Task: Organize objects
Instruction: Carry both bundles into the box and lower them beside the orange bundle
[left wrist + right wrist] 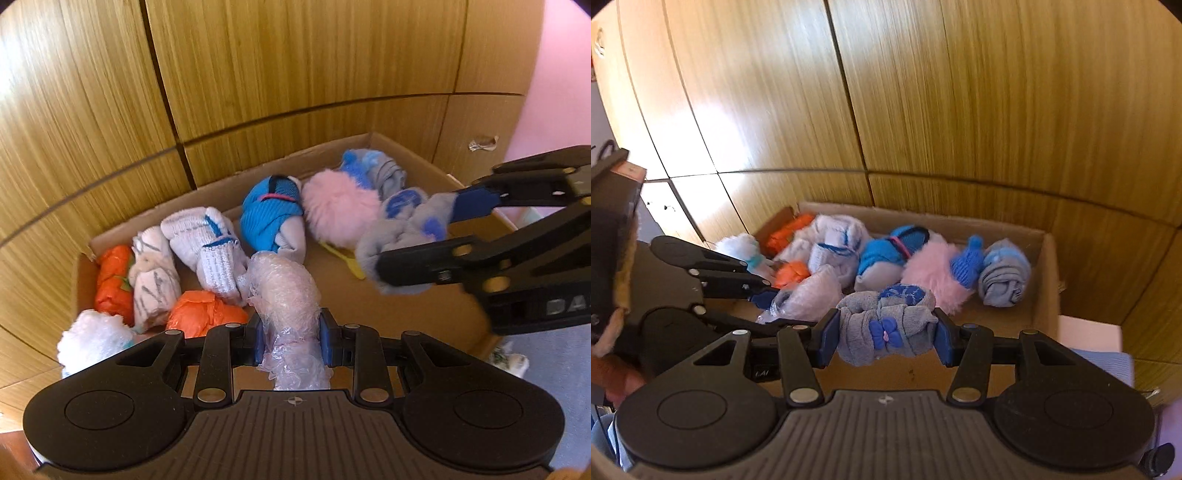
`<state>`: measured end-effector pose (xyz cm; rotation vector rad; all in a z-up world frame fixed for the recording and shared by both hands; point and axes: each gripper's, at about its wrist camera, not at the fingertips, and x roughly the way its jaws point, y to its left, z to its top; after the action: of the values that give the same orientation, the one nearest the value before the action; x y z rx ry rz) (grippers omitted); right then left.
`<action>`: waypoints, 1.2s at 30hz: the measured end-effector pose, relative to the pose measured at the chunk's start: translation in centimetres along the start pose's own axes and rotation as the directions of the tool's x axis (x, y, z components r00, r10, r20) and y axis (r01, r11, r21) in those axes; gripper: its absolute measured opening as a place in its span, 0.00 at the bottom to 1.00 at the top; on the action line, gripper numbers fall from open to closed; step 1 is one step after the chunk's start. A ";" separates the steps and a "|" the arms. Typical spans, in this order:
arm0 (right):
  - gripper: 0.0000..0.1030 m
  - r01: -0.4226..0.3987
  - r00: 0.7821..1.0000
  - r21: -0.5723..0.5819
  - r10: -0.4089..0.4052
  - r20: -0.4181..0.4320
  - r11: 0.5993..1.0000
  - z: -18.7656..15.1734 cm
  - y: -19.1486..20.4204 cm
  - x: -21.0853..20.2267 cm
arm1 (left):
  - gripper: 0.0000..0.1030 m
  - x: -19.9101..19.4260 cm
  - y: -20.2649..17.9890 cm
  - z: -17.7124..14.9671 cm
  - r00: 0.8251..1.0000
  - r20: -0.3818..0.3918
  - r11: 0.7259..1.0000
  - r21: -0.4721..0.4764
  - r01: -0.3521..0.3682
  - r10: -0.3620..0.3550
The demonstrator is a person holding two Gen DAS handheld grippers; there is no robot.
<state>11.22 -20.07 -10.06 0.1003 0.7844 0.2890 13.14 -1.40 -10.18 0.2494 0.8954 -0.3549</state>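
Claws [291,341] [886,332] tight on bundles [284,295] [886,321]

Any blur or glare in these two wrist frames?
Left wrist: right gripper and its grey sock bundle smeared; cardboard box contents fairly sharp. Right wrist: wardrobe panels streaked with motion blur, sunlight glare on the left; fisheye bends panel seams in both.

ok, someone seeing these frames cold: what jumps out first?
Both grippers are loaded over the cardboard box: the left gripper is clamped on a bubble wrap roll, the right gripper on a grey sock bundle with a blue bow. Next comes the colourful row along the box's back wall, mainly the fluffy pink ball right of centre and the bright blue sock bundle beside it.
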 end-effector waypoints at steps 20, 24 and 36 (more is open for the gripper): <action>0.52 0.012 0.995 0.024 -0.009 -0.097 1.000 1.0 0.0 4.6 | 0.36 1.3 0.9 -0.1 1.000 -0.002 0.999 -0.028 0.030 -0.030; 0.56 0.004 0.995 0.033 0.000 -0.100 0.999 1.1 0.0 4.6 | 0.37 1.2 0.9 -0.1 1.000 -0.004 0.999 -0.038 0.029 -0.029; 0.59 0.000 0.999 0.032 0.002 -0.052 0.999 1.4 0.6 2.1 | 0.42 -0.8 1.1 -0.1 0.999 0.026 0.996 -0.083 0.039 -0.037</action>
<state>13.51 -18.89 -10.40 0.1238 0.8404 0.2812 13.07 -0.16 -9.50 0.1511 0.8897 -0.3540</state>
